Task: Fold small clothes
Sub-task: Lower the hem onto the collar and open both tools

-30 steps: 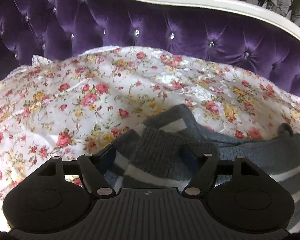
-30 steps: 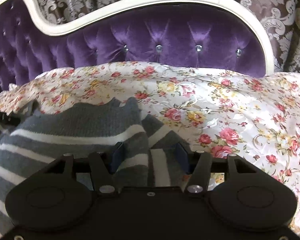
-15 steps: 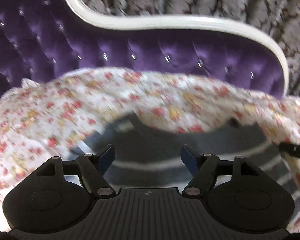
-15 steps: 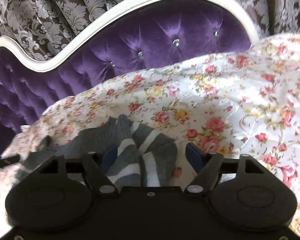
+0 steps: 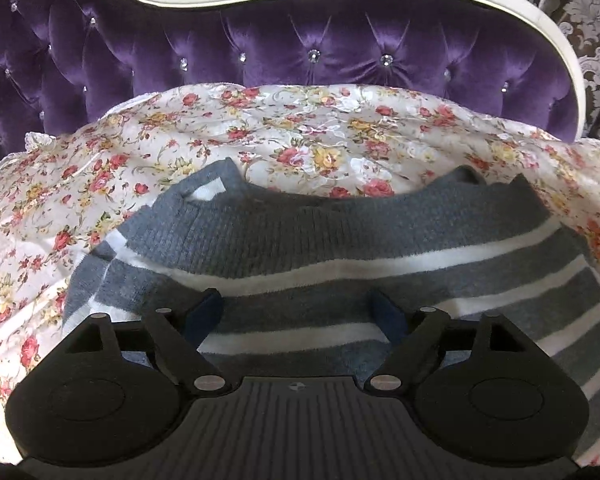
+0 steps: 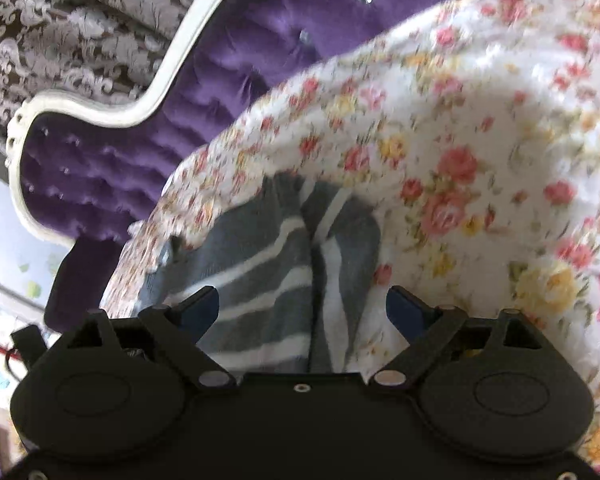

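left wrist view: a floral sheet covers the bed before a purple tufted headboard. the grey striped sweater lies flat on it. the left gripper sits level, the right gripper tilted; both are spread wide over the knit, gripping nothing.

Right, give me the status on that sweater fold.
Done: the striped sweater lies on the floral sheet with one fold in, its left edge doubled over. In hand: nothing; the left gripper and the right gripper both stand open above the knit. Left: the remaining folds and squaring up.
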Available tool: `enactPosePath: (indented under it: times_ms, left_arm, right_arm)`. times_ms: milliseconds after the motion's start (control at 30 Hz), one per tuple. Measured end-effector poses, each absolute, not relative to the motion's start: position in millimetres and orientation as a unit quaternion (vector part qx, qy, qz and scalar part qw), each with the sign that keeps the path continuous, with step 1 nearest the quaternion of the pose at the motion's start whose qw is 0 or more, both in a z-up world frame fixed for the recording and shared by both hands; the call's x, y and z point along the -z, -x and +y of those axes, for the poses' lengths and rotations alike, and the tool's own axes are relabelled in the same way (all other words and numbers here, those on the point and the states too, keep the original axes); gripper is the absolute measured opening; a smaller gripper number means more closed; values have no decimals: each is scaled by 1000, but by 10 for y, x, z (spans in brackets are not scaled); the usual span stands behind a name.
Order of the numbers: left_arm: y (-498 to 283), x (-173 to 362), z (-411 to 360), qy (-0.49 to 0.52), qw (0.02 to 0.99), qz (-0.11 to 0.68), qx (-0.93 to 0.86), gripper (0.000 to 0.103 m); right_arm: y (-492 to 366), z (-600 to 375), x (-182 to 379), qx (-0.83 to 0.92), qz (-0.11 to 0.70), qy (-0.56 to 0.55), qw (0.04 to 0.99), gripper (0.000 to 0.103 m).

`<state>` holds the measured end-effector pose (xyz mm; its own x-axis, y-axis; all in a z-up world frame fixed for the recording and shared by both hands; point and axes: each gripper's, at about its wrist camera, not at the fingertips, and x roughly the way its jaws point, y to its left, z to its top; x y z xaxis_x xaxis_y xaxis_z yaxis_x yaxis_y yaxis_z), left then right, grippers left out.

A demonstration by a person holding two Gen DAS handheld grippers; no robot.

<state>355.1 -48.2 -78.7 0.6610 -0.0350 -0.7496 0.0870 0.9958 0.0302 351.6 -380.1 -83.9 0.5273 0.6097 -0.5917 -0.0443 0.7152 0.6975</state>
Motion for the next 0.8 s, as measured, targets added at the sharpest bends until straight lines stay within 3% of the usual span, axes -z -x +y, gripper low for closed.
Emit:
enactPosePath:
  times_ms: [167, 433, 800]
  left_arm:
    - [-3617, 806, -489, -27, 906, 422, 32, 90]
    - [-3622, 866, -563, -26, 908, 417, 11, 95]
    - [-3626, 883, -550, -26, 907, 420, 11, 96]
  right_arm:
    - [-3521, -3729, 889, -257, 463, -328, 782, 93]
    - [-3547, -3638, 981, -297, 453, -360, 760, 103]
    - [-3568, -3549, 967, -259, 440, -378, 773, 103]
